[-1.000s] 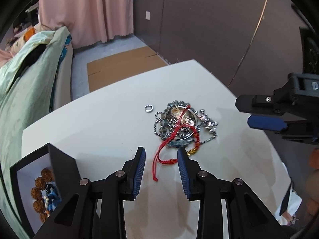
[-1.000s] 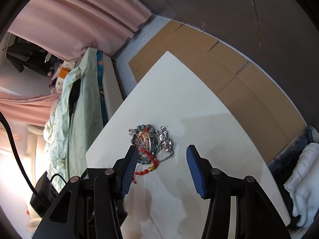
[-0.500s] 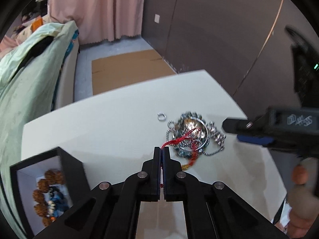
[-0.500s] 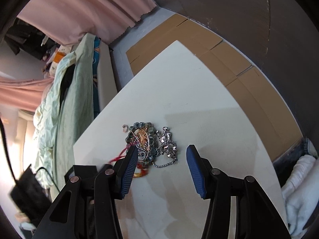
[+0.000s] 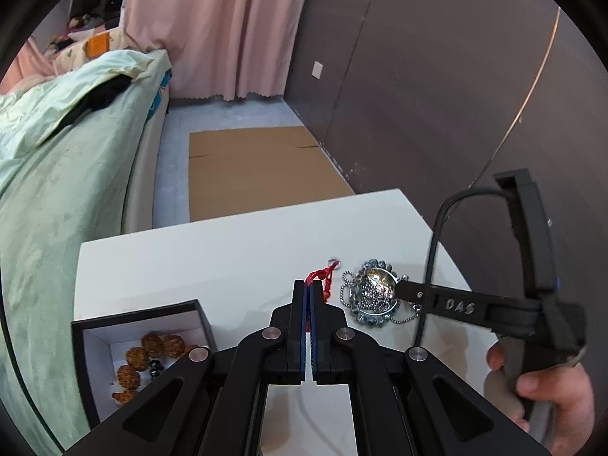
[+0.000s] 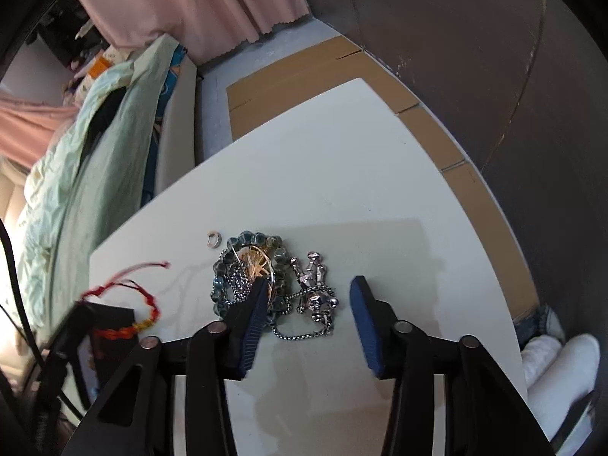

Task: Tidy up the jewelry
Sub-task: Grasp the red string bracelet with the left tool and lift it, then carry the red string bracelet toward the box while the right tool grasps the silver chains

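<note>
The left gripper (image 5: 308, 292) is clenched on the red string bracelet (image 6: 125, 304), lifting it off the white table (image 6: 342, 190) above the black jewelry box (image 5: 140, 326), which holds brown beads. The right gripper (image 6: 306, 315) hangs spread wide over the tangled pile of chains and bead bracelets (image 6: 262, 273), one finger seemingly touching it. A small ring (image 6: 214, 238) lies just beside the pile.

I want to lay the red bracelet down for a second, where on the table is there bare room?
Bare tabletop lies beyond the jewelry pile toward the far edge, and between the pile and the black box. It is crowded around the pile, where the small ring lies and the right gripper hovers.
</note>
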Demonstrator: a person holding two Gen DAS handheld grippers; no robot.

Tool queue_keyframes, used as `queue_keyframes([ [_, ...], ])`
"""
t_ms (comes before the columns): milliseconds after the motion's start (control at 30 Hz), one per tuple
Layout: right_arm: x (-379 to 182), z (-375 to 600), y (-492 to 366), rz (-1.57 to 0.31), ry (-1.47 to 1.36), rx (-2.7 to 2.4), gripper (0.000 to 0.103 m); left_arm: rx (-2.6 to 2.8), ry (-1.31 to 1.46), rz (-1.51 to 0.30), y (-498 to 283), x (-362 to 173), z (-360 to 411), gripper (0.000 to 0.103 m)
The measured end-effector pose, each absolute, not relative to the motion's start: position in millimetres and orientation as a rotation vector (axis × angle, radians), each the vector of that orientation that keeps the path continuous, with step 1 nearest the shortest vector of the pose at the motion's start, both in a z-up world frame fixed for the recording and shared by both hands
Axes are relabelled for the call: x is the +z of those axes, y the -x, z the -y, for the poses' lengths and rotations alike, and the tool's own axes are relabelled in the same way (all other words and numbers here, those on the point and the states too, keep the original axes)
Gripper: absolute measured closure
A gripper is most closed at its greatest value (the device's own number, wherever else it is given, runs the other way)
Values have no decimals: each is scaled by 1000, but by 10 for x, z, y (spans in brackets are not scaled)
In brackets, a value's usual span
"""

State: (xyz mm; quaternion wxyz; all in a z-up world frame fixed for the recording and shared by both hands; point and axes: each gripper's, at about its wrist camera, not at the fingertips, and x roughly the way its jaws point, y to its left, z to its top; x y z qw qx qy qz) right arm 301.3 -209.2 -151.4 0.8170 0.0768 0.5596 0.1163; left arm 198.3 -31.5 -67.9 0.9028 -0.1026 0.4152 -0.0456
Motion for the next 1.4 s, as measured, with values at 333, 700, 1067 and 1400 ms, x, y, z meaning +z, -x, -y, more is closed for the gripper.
queue_keyframes([
  [333, -1474, 1926, -2935, -1189, -47, 275, 75, -74, 238, -843, -1905, -639, 187, 102],
  [700, -1278, 2117, -2747, -1155, -206, 385, 91, -49, 241, -819, -1717, -535, 122, 102],
  [1067, -1022, 2230, -2491, -1084, -397, 506, 91, -18, 247, -772, -1363, -344, -49, 102],
  [1400, -874, 2115, -2308, -1031, -482, 595, 91, -7, 262, -745, -1116, -227, -210, 102],
])
